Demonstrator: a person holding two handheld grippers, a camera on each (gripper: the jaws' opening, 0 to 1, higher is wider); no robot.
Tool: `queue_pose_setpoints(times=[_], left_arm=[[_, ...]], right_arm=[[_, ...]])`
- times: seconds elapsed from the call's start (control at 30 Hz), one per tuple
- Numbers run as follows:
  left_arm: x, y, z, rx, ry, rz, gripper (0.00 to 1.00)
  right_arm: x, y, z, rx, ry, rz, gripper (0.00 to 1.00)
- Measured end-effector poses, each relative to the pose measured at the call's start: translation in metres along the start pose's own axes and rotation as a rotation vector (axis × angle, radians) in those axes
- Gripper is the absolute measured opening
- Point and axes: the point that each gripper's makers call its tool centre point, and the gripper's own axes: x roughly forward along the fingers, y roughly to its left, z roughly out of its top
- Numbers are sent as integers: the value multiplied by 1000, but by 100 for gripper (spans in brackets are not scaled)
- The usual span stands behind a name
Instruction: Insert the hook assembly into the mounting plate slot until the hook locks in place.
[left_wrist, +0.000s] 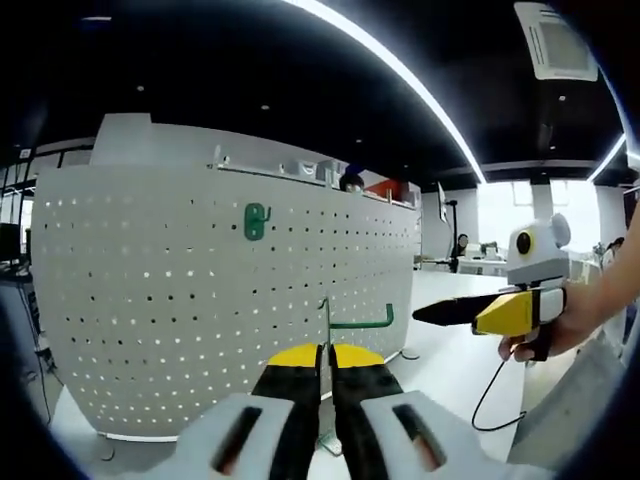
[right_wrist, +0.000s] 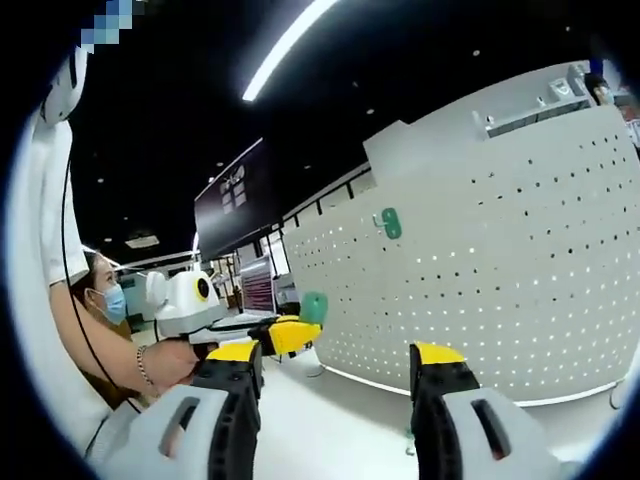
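White table (left_wrist: 450, 350) under dark office ceiling, upright white perforated mounting plate (left_wrist: 150, 300) with one green hook (left_wrist: 256, 221) already hung, left gripper (left_wrist: 326, 352) clamped on green hook assembly (left_wrist: 358, 322) just before the plate, right gripper (right_wrist: 340, 362) spread wide, holding nothing

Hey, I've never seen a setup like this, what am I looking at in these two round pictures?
A person holds a hand-operated gripper in each hand, and each carries a fisheye camera looking along its jaws. In the left gripper view, the left gripper is shut on a green hook in front of a white pegboard standing on a white table. Another green hook already hangs on the board. The right gripper, open and empty, also faces the board.
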Motion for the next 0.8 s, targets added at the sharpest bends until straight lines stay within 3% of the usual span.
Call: queue_pose_setpoints(times=[0.8], left_arm=[[-2,-8,10,-10,-17,5,3]], right_arm=[[30,10,7,58,-23,26,49]])
